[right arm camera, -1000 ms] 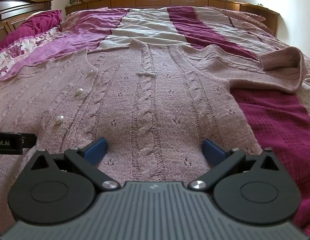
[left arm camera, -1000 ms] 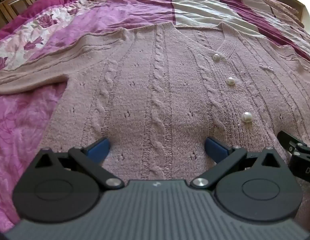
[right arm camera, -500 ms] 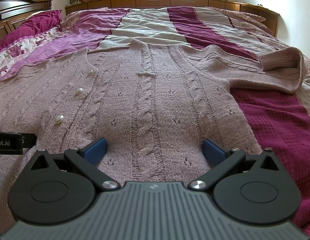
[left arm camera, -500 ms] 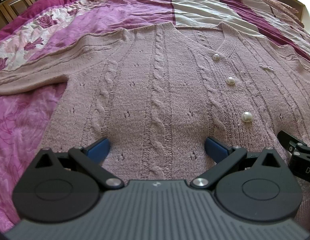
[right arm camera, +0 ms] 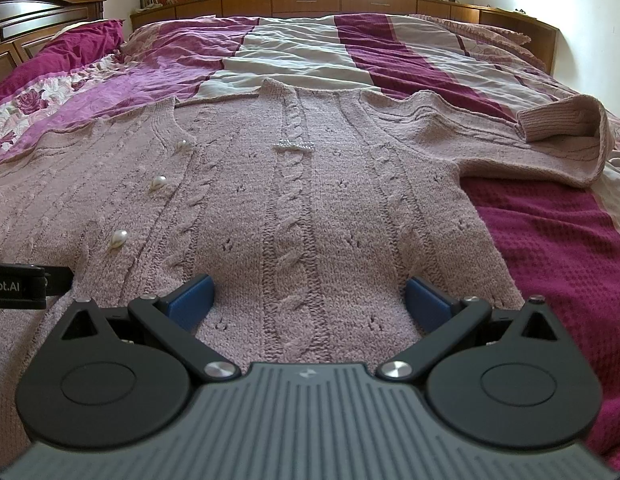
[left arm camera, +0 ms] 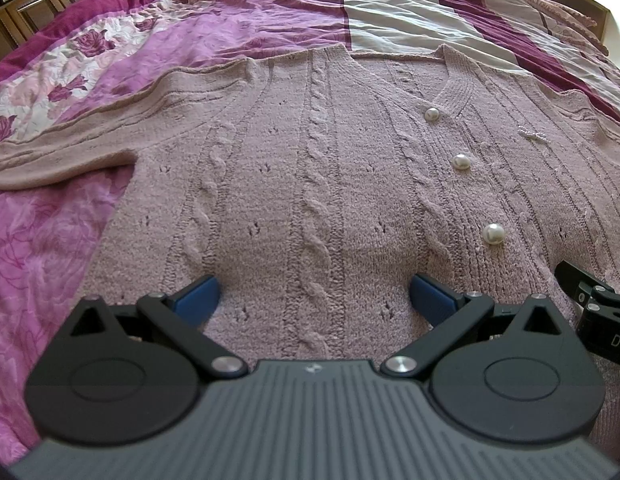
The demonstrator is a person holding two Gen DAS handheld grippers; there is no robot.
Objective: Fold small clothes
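Cardigan (left arm camera: 310, 184) lies flat; left claw (left arm camera: 314, 296) and right claw (right arm camera: 307, 296) spread apart at hem.

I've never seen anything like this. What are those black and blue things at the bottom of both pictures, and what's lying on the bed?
Each picture comes from a camera mounted on a hand-held gripper, a two-fingered tool that a person carries, one in each hand. The black arms with blue tips are its fingers. One view looks along the left hand-held gripper, the other along the right hand-held gripper. Both are open and hold nothing; their fingers sit low over the bottom part of a pink knitted cardigan with pearl buttons. It lies spread out, front up, on a purple and maroon bedspread. One sleeve's cuff is bent back on the right. No folding has begun.
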